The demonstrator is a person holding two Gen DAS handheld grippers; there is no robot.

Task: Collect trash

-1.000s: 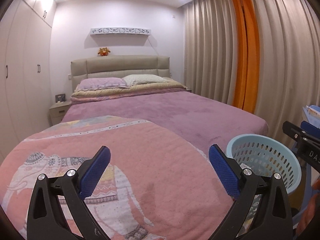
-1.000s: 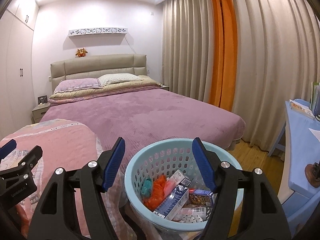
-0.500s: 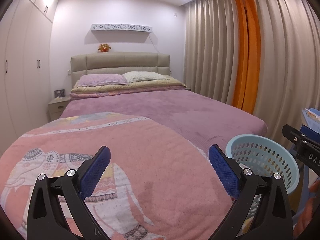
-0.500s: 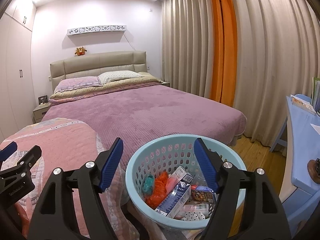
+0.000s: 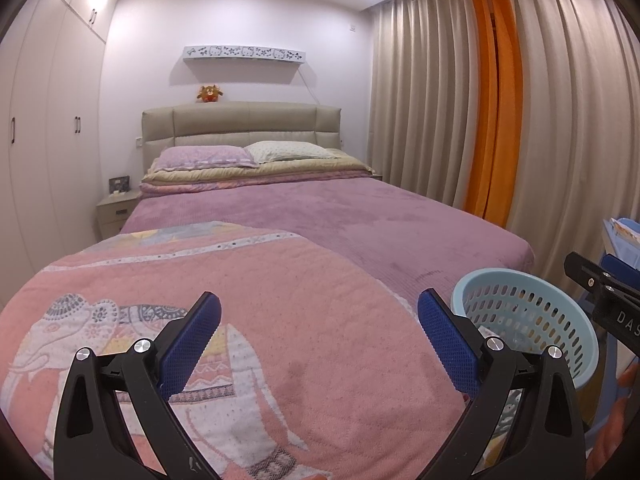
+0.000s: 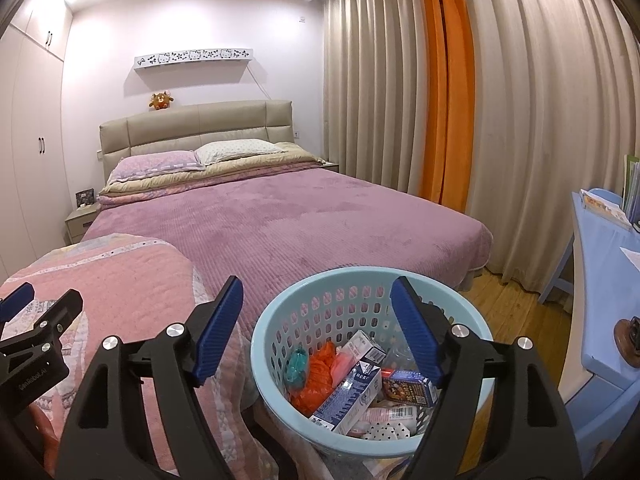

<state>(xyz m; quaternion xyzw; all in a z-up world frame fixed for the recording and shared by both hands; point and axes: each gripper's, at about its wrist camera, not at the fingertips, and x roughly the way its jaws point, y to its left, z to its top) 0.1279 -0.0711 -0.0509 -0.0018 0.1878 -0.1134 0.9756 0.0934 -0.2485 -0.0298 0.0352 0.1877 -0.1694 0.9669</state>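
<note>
A light blue perforated basket (image 6: 280, 320) stands at the foot of the bed and holds trash: an orange bag (image 6: 316, 376), a blue-and-white carton (image 6: 348, 396), a small box (image 6: 408, 388) and other wrappers. The basket also shows in the left wrist view (image 5: 520, 300), at the right. My right gripper (image 6: 316, 324) is open and empty, above the basket's near-left rim. My left gripper (image 5: 320, 340) is open and empty over a pink elephant-print blanket (image 5: 240, 300). Each gripper shows at the edge of the other's view.
A bed with a purple cover (image 6: 300, 216) fills the middle, pillows and headboard behind. Beige and orange curtains (image 6: 444, 100) hang on the right. A blue desk (image 6: 600, 280) stands far right, over wooden floor (image 6: 512, 304). A wardrobe and a nightstand (image 5: 114, 216) stand left.
Both views have tilted slightly, so the bed and basket sit a little lower in frame. Both grippers stay open and empty.
</note>
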